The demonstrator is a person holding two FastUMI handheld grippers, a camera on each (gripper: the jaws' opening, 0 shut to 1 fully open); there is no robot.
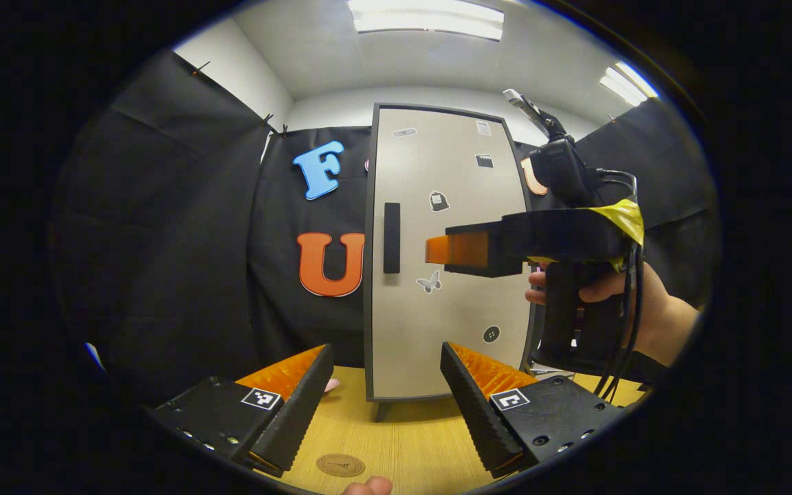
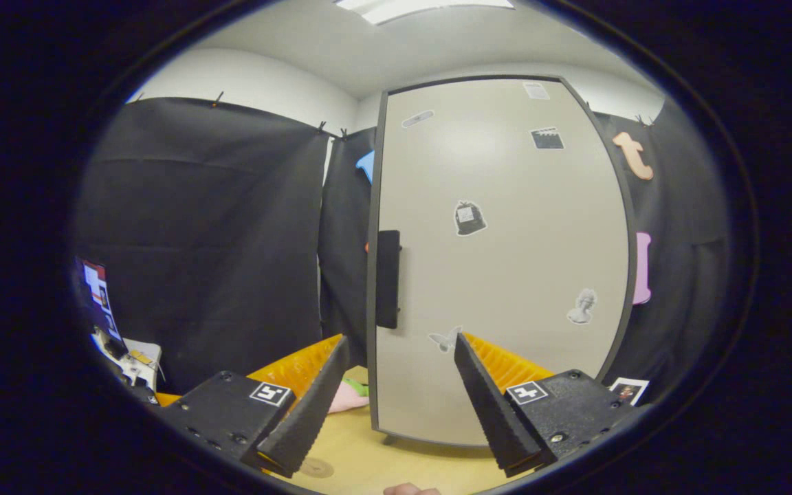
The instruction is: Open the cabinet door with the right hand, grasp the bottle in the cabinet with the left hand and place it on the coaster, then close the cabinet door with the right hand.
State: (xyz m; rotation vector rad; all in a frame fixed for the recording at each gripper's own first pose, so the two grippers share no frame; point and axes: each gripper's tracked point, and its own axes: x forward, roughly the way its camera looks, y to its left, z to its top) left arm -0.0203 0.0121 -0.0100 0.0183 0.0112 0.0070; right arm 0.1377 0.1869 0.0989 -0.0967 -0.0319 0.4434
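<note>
On the wooden table (image 1: 403, 440) in front of you stands the cabinet (image 1: 447, 254), its pale door (image 2: 506, 261) closed, with the dark vertical handle (image 1: 391, 238) near the door's left edge. The bottle is hidden behind that door, so you cannot tell where it sits. The round coaster (image 1: 341, 465) lies on the table close to you, between your left gripper's fingers in the left gripper view.

Your left gripper (image 1: 386, 405) hangs low before the cabinet, fingers spread wide with nothing between them. Your right gripper (image 2: 399, 402) is likewise spread and holds nothing; its fingers frame the lower part of the door, below the handle. From the left gripper view, your right hand (image 1: 616, 302) holds that gripper level, its tip just right of the handle and apart from it.
</note>
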